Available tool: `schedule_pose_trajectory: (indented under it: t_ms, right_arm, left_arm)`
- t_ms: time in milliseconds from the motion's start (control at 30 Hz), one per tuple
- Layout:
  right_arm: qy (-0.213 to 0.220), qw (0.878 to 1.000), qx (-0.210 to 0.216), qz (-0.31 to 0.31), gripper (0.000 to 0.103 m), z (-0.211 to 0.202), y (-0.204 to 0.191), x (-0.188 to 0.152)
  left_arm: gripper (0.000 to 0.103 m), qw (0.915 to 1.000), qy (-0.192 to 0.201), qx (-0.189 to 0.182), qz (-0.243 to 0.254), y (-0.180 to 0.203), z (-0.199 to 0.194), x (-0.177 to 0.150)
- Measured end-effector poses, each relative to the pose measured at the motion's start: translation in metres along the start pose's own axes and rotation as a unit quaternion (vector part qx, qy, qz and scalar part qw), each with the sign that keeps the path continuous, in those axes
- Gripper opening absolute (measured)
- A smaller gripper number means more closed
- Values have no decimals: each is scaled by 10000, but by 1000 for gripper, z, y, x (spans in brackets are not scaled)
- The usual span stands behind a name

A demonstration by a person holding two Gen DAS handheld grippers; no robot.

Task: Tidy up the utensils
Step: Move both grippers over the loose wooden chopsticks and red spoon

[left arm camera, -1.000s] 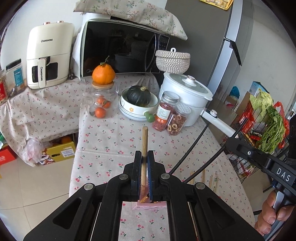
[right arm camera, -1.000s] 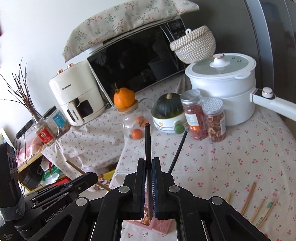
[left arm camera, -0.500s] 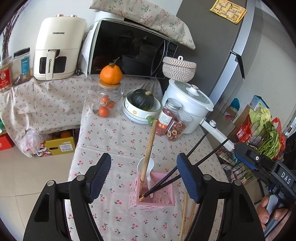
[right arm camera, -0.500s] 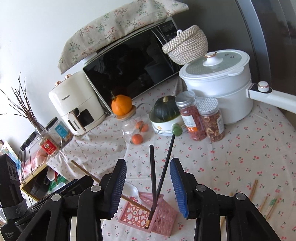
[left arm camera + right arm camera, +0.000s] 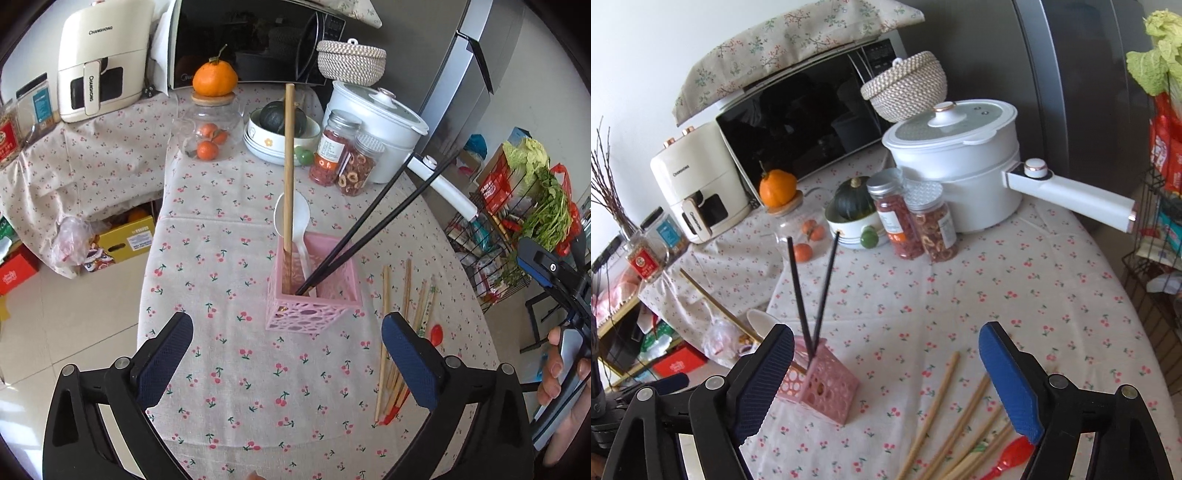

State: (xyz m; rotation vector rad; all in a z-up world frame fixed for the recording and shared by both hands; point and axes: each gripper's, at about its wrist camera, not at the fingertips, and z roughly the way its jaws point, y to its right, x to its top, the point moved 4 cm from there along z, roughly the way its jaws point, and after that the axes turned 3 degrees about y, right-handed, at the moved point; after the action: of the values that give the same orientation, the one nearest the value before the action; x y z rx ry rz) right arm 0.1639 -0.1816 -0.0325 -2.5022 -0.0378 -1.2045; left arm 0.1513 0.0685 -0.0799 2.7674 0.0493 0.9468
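1. Left wrist view: the left gripper [image 5: 286,358] is spread wide and holds nothing, above the cloth-covered table [image 5: 221,280]. The pink holder [image 5: 314,291] contains a wooden chopstick [image 5: 288,177], a white spoon [image 5: 299,221] and two black chopsticks [image 5: 373,225]. Loose chopsticks [image 5: 402,317] lie beside it.
2. Right wrist view: the right gripper [image 5: 886,384] gapes wide, empty, near the pink holder [image 5: 827,387]; a red spoon [image 5: 1008,461] lies among the loose chopsticks [image 5: 945,406].

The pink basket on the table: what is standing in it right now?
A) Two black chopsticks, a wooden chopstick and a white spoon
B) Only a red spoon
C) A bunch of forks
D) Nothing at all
A: in the left wrist view the pink basket holds two black chopsticks, a wooden chopstick and a white spoon, while the red spoon lies on the tablecloth.
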Motion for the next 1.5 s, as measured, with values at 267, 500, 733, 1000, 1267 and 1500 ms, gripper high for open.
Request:
schedule_pose_trajectory:
  t_ms: [267,500,733,1000,1267,1500]
  right_arm:
    - [-556,9966,-588,-134,93,-1,35,-31]
    - [-955,9910,-900,-257,93,-3,57,-51]
    - [-1414,9834,-1134,124,93,1,88,-67]
    - [-1487,9818,-1131,333,93,-2,98,-69]
    - [-1544,9815,-1107,256,93,-1,94,-71]
    - [-1588,9802,-1155,251,93,1,99,-73]
  left_arm:
    - [103,9992,-169,-55,360,32,7,-25]
    - [103,9966,-602,-444,354,68,37,-66]
    - [103,9861,-1478,-271,703,86,78,-104]
    - [94,9823,-1684,-123,815,94,90,-116]
    - [39,9791,-1798,-480,819,107,99,-121]
    - [8,9756,-1764,-330,1265,118,101,-127]
